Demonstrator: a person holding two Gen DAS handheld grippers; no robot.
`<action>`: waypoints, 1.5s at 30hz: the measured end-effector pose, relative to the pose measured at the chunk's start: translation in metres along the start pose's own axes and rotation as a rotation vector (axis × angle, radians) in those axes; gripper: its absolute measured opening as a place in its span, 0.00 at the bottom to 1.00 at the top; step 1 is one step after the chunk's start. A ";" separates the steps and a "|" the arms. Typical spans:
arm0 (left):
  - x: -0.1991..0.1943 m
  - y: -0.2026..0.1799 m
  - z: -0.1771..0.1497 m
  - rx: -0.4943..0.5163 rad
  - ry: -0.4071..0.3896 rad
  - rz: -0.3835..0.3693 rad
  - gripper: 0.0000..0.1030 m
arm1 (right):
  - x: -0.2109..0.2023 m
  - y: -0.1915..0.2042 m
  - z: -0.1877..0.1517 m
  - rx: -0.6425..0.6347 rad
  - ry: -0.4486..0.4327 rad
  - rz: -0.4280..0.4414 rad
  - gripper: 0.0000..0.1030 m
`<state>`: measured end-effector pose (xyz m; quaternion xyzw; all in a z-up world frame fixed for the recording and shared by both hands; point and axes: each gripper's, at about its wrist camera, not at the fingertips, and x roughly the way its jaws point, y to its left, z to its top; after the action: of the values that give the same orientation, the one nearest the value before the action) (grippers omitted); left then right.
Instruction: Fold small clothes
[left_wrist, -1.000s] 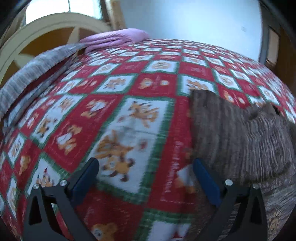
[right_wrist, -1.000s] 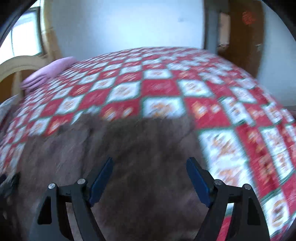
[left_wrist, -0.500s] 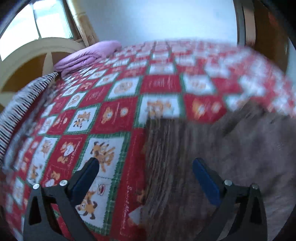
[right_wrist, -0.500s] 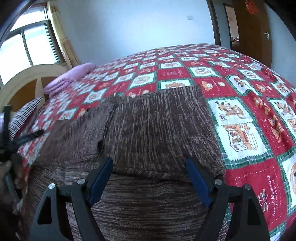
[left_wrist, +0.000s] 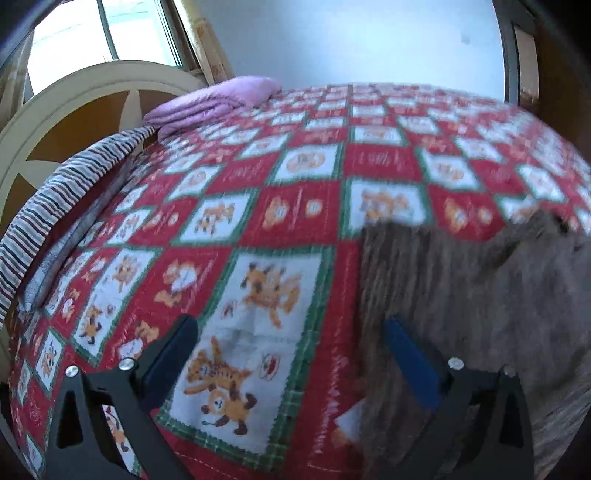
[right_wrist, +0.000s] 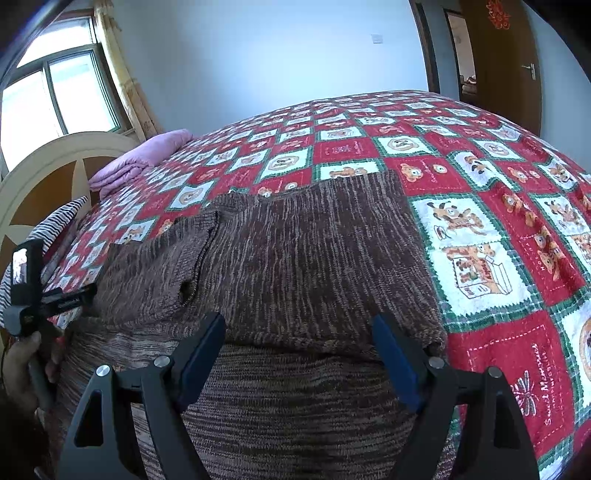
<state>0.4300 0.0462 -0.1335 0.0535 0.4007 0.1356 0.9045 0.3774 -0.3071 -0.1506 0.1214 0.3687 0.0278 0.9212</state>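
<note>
A brown knitted garment (right_wrist: 306, 251) lies spread on the red checked bedspread (right_wrist: 517, 332), with part of it folded over the rest. My right gripper (right_wrist: 299, 350) is open and empty just above the garment's folded edge. In the left wrist view the garment (left_wrist: 480, 295) fills the right side. My left gripper (left_wrist: 291, 347) is open and empty, hovering over the bedspread (left_wrist: 258, 258) at the garment's left edge. The left gripper also shows at the far left of the right wrist view (right_wrist: 33, 295), held in a hand.
A folded purple blanket (left_wrist: 218, 103) lies near the head of the bed. A striped cloth (left_wrist: 55, 199) hangs along the left edge by the cream headboard (left_wrist: 74, 96). A window (right_wrist: 51, 96) is at the left and a wooden door (right_wrist: 498, 48) at the right.
Both grippers stayed open. The left wrist view swung so the garment now sits further right again. The right wrist view steadied and drew back slightly over the folded garment.
</note>
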 end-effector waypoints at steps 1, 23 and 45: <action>-0.005 -0.004 0.008 0.014 -0.022 -0.017 1.00 | 0.001 0.001 0.000 -0.004 0.002 -0.005 0.80; -0.006 0.003 0.001 -0.016 -0.023 0.000 1.00 | -0.006 -0.008 0.028 -0.090 -0.049 -0.087 0.82; -0.019 0.004 -0.055 0.059 0.014 -0.021 1.00 | -0.001 -0.070 0.017 0.033 0.110 -0.126 0.82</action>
<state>0.3761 0.0443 -0.1562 0.0751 0.4114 0.1146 0.9011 0.3856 -0.3788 -0.1547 0.1112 0.4263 -0.0298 0.8972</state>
